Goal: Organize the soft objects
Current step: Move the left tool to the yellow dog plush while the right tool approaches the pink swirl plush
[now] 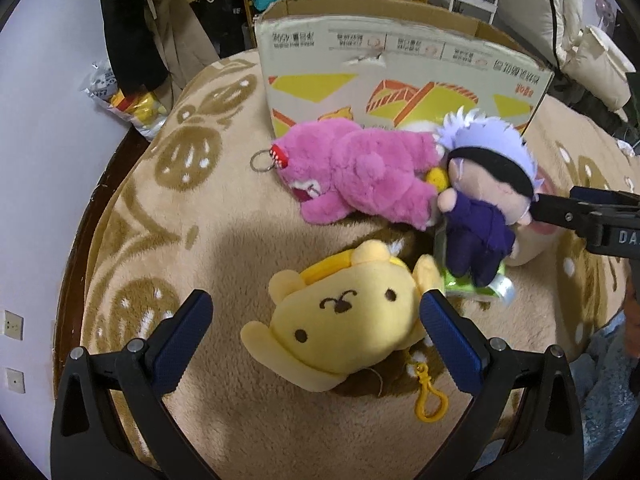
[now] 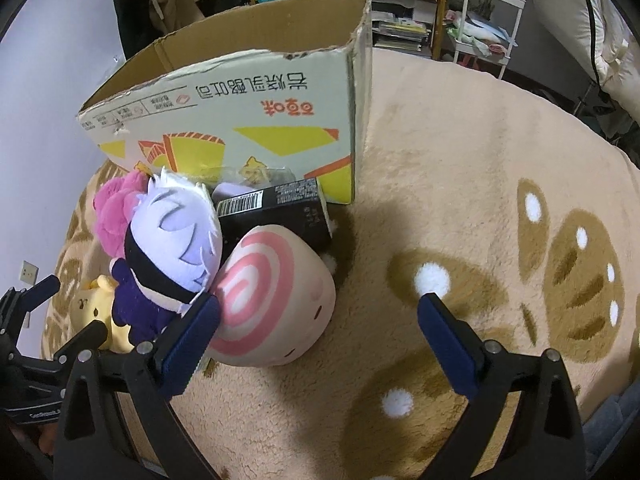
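Observation:
A yellow dog plush (image 1: 344, 316) with a yellow clip lies on the beige blanket, right between the fingers of my open left gripper (image 1: 316, 312). Behind it lie a pink bear plush (image 1: 360, 172) and a white-haired doll in purple (image 1: 480, 200), in front of an open cardboard box (image 1: 400, 68). In the right wrist view the doll (image 2: 172, 240) leans on a pink-swirl round plush (image 2: 272, 300), next to a black carton (image 2: 276, 212) and the box (image 2: 240, 112). My right gripper (image 2: 320, 312) stands open, its left finger against the swirl plush; nothing is held.
A green packet (image 1: 476, 284) lies under the doll. The blanket (image 2: 480, 200) spreads wide to the right of the box. Shelves, a white cart (image 2: 492, 12), hanging clothes and a bag of snacks (image 1: 128, 100) ring the bed. A wall runs along the left.

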`<state>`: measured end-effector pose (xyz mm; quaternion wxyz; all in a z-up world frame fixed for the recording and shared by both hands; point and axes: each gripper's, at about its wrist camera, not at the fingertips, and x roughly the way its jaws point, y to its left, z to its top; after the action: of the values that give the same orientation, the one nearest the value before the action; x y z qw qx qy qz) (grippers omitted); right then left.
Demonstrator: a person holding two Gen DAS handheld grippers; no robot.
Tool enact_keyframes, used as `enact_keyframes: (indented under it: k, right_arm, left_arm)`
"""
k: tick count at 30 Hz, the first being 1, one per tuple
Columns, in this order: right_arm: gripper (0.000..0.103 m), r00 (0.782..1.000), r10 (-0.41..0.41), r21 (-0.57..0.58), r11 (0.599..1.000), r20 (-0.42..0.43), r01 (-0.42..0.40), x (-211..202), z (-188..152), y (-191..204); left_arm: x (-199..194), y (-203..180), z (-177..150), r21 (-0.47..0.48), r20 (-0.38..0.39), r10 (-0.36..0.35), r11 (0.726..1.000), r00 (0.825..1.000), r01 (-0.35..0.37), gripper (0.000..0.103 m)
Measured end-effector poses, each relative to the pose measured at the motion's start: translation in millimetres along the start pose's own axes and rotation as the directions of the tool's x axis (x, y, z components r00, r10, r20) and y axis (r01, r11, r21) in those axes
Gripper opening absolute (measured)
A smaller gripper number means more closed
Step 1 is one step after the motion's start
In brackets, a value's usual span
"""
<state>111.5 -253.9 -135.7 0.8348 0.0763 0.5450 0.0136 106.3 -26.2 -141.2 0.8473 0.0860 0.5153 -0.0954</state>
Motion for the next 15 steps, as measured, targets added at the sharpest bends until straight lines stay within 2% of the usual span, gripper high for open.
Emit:
enact_keyframes:
  k: [8,15]
  right_arm:
    - [0.103,1.000,-0.006,0.002,1.000,-0.025,0.006,5,-2,0]
    - [0.103,0.999,-0.009,0.005,1.000,-0.044,0.009,11,-2,-1]
  left_arm:
    - [10,-1,-2,0.014,-0.046,0.001,1.000,0.999,0.000,0.102]
    - [12,1,-2,0.011,-0.054,0.005,1.000,0.999,-0.005,0.103]
